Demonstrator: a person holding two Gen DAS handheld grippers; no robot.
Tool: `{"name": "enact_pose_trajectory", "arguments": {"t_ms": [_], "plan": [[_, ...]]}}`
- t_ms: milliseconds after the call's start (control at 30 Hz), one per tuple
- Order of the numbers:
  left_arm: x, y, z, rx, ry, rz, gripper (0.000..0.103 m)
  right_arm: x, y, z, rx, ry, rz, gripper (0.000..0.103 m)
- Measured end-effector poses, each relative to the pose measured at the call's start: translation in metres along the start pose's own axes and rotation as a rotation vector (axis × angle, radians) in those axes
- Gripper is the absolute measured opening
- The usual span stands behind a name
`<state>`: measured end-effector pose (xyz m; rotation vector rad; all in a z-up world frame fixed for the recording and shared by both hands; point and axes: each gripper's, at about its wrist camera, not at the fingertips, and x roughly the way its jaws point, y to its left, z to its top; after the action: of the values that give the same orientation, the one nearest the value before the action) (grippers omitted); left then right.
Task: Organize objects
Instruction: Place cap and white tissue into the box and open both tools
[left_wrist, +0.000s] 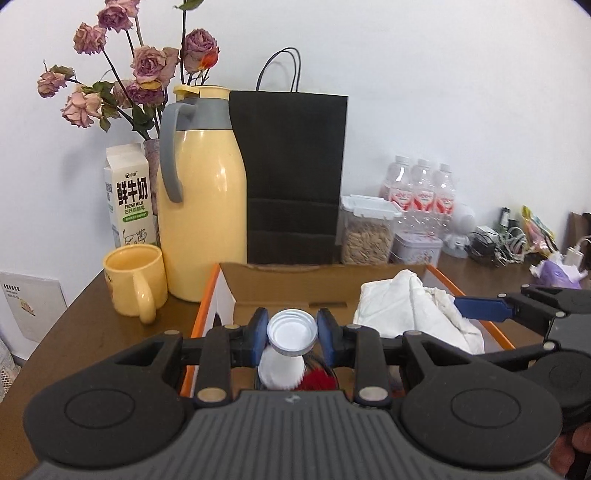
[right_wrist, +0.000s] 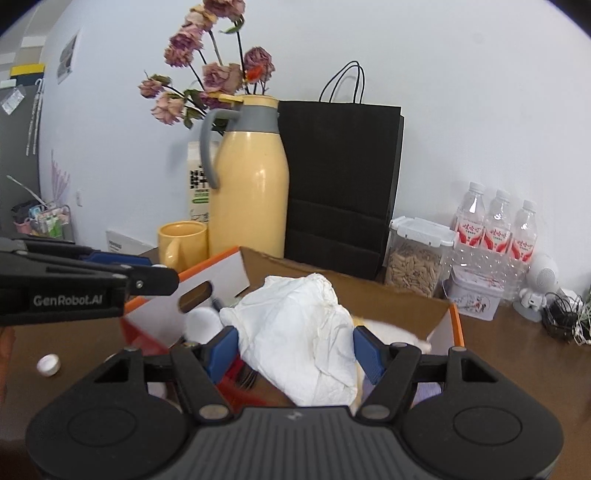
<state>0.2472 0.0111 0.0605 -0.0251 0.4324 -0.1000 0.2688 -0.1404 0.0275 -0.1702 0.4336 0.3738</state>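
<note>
nearest the left camera, the left gripper pinches a small white bottle by its neck; the right gripper clasps crumpled white cloth. beyond, over the cardboard box, keep both lifts steady and upright.

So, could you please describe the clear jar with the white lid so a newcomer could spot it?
Find the black bag against the wall. The jar stands at its right foot, before the bottles. Only it holds pale seeds.
</note>
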Motion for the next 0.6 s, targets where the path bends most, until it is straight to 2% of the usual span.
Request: {"name": "enact_pose_trajectory", "arguments": {"t_ms": [300, 500, 533, 600], "plan": [[0.060, 0.010, 0.012, -0.039, 0.027, 0.002, 0.030, 0.057, -0.004, 0.019, -0.001, 0.009, -0.024, 0.068], [0.075, 0.010, 0.011, -0.013, 0.048, 0.013, 0.030, 0.078, -0.013, 0.013, 0.027, 0.046, 0.000, 0.072], [0.076, 0.010, 0.011, -0.007, 0.047, 0.020, 0.031, 0.078, -0.014, 0.011, 0.028, 0.052, 0.003, 0.075], [0.075, 0.009, 0.009, 0.004, 0.042, 0.032, 0.040, 0.078, -0.014, 0.008, 0.029, 0.059, 0.002, 0.078]]}}
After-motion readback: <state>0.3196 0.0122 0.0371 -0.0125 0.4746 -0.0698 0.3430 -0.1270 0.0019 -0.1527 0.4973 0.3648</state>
